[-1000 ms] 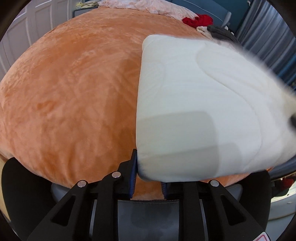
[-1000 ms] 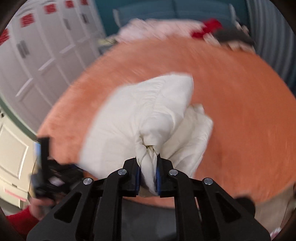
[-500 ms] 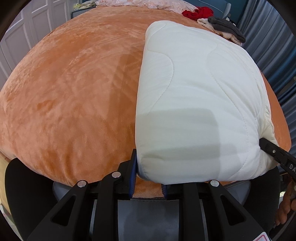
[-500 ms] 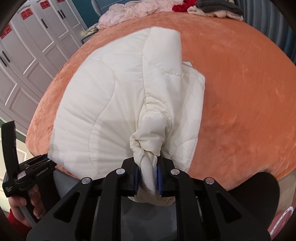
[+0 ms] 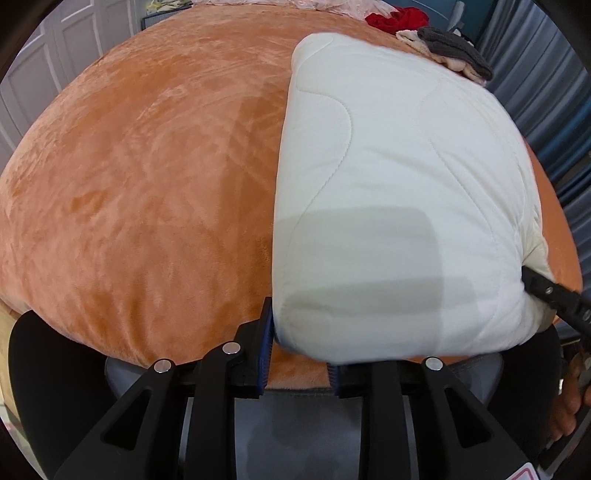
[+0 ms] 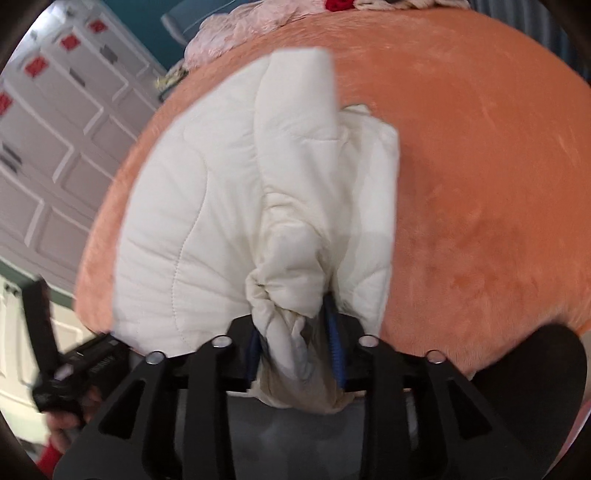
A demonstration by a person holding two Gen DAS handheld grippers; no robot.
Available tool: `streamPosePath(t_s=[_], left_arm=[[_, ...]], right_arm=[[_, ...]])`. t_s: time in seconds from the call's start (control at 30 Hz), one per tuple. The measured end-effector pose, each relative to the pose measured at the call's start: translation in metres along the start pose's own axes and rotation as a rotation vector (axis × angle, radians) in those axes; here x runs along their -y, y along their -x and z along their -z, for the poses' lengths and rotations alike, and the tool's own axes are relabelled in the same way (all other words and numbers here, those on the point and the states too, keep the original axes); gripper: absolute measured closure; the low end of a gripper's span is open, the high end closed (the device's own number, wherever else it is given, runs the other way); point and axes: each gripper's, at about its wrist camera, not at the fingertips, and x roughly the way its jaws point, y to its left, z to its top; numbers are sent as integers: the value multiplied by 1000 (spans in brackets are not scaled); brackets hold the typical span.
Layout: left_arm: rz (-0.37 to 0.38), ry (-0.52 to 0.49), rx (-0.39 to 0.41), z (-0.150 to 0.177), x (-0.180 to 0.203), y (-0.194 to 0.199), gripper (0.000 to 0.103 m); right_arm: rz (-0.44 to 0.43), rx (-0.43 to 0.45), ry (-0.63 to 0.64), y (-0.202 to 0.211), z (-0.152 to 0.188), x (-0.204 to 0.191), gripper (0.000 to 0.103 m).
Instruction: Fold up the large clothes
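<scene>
A folded cream quilted jacket (image 5: pixel 399 192) lies on the orange plush surface (image 5: pixel 147 177), its near edge at the front rim. My left gripper (image 5: pixel 300 354) is open, its jaws wide apart, and the jacket's near left corner rests over the gap without being pinched. In the right wrist view the jacket (image 6: pixel 221 206) fills the middle. My right gripper (image 6: pixel 295 350) has its jaws parted around a bunched fold of the jacket that still sits between the pads. The right gripper also shows at the jacket's right corner in the left wrist view (image 5: pixel 554 295).
A pile of red, grey and beige clothes (image 5: pixel 436 44) and a pink garment (image 6: pixel 243 26) lie at the far edge of the orange surface. White panelled cabinets (image 6: pixel 62 122) stand to the left. Blue-grey curtains (image 5: pixel 546 81) hang at the right.
The jacket came down flat onto the orange surface. Both grippers' jaws, shut on the jacket's near corners before, have spread apart. The right view has tilted and blurred.
</scene>
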Motion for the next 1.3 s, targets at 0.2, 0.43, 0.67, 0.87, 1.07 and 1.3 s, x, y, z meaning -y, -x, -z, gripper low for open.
streamPosePath(t_s=[0.2, 0.43, 0.67, 0.87, 1.07, 1.3], left_arm=[[56, -63, 34, 20, -18, 54, 75], [81, 54, 178, -5, -43, 104, 62], [100, 64, 222, -48, -19, 93, 62], [193, 100, 195, -91, 2, 64, 62], [197, 65, 120, -138, 30, 15, 62], [195, 45, 138, -152, 42, 12, 62]], right_arm=[[-68, 81, -59, 59, -5, 14, 57], [-123, 121, -236, 55, -46, 40, 55], [-100, 12, -360, -6, -90, 69, 64], [-97, 28, -216, -28, -126, 32, 103], [-86, 128, -82, -16, -146, -8, 102], [-234, 126, -220, 1, -143, -1, 55]])
